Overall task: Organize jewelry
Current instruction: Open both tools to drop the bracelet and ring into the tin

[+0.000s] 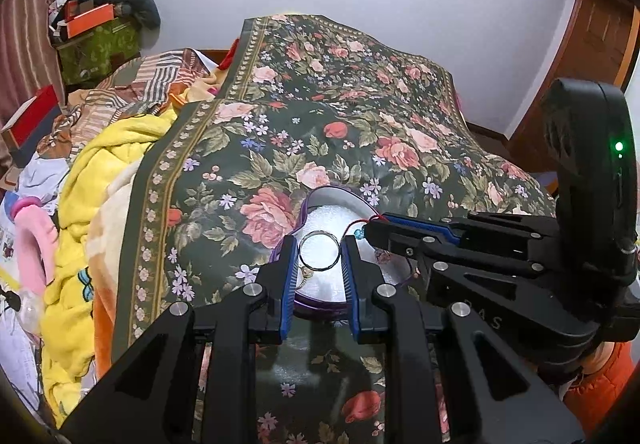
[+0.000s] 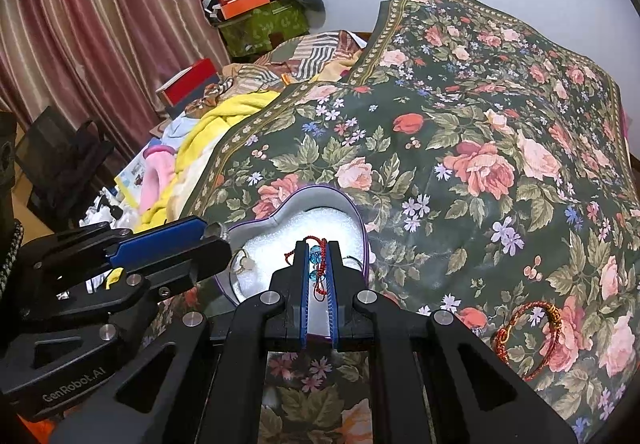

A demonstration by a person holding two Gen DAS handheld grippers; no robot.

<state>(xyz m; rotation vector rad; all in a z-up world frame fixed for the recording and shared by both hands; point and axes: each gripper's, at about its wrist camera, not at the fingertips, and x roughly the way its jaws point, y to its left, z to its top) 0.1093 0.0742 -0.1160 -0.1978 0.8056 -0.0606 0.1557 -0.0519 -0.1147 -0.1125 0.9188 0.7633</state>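
A purple heart-shaped box (image 1: 320, 193) (image 2: 322, 189) lined with white foam lies on the floral bedspread (image 1: 320, 132). My left gripper (image 1: 320, 256) (image 2: 219, 234) is over the box, shut on a silver ring (image 1: 320, 250) held between its blue pads. A small gold piece (image 1: 306, 274) (image 2: 244, 262) rests on the foam. My right gripper (image 2: 316, 258) (image 1: 370, 229) hovers over the box from the right, shut on a red string bracelet with blue beads (image 2: 315, 259) (image 1: 359, 232). A red-and-gold braided bracelet (image 2: 528, 328) lies loose on the bedspread to the right.
A yellow blanket (image 1: 108, 148) and pink items (image 1: 34, 236) are heaped left of the bedspread. Boxes and clothes (image 2: 256, 12) pile up at the far wall, by a striped curtain (image 2: 100, 24). A black chair (image 2: 60, 160) stands on the left.
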